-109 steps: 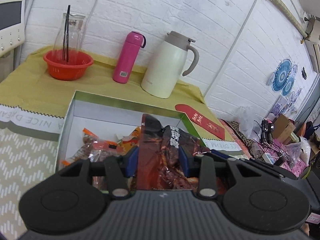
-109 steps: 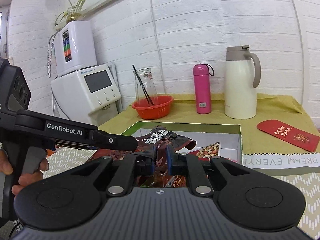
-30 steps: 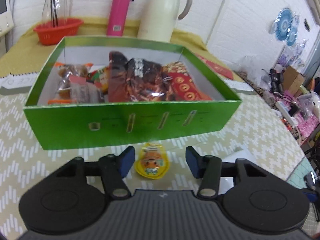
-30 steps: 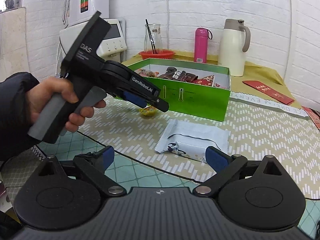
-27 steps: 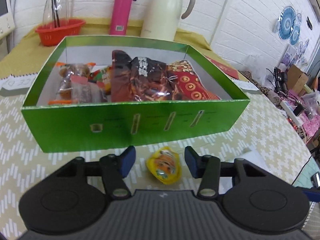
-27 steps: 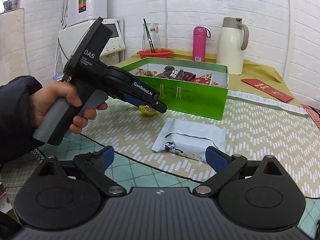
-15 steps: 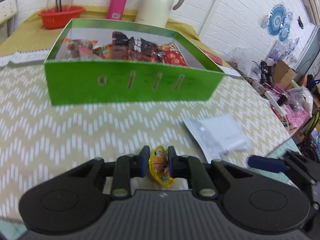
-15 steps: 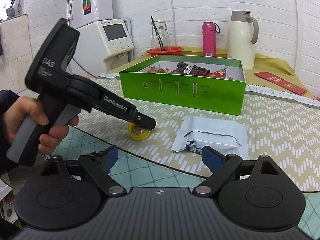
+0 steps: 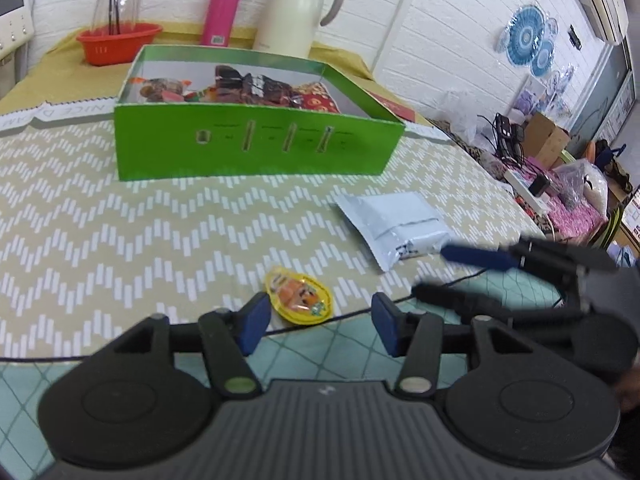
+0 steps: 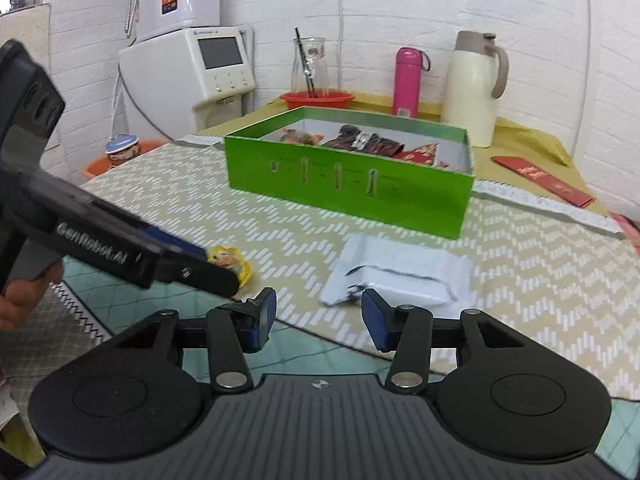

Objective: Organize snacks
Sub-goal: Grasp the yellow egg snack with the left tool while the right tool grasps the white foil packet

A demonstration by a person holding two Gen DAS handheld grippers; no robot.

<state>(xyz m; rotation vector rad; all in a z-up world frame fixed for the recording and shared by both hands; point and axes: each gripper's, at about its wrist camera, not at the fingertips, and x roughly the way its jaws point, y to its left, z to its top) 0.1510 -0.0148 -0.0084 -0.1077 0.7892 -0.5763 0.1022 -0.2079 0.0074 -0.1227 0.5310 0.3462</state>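
A small yellow jelly cup [image 9: 299, 294] lies flat on the patterned mat near its front edge, between my left gripper's [image 9: 316, 322] open fingers and just ahead of them; it also shows in the right wrist view [image 10: 230, 263]. A pale blue-white snack packet [image 9: 394, 222] lies on the mat to the right. My right gripper [image 10: 318, 318] is open and empty, just short of the packet [image 10: 396, 276]. The green box [image 9: 256, 146] holds several snack packs at the back.
A cream thermos jug [image 9: 298, 8], pink bottle [image 9: 226, 8] and red bowl with a glass carafe [image 9: 118, 42] stand behind the box. A white water dispenser [image 10: 192, 76] is at the left. A red envelope [image 10: 542, 180] lies at the right.
My left gripper has opened and let go of the jelly cup, which now lies on the mat near the front edge. My right gripper has moved closer to the packet and narrowed.
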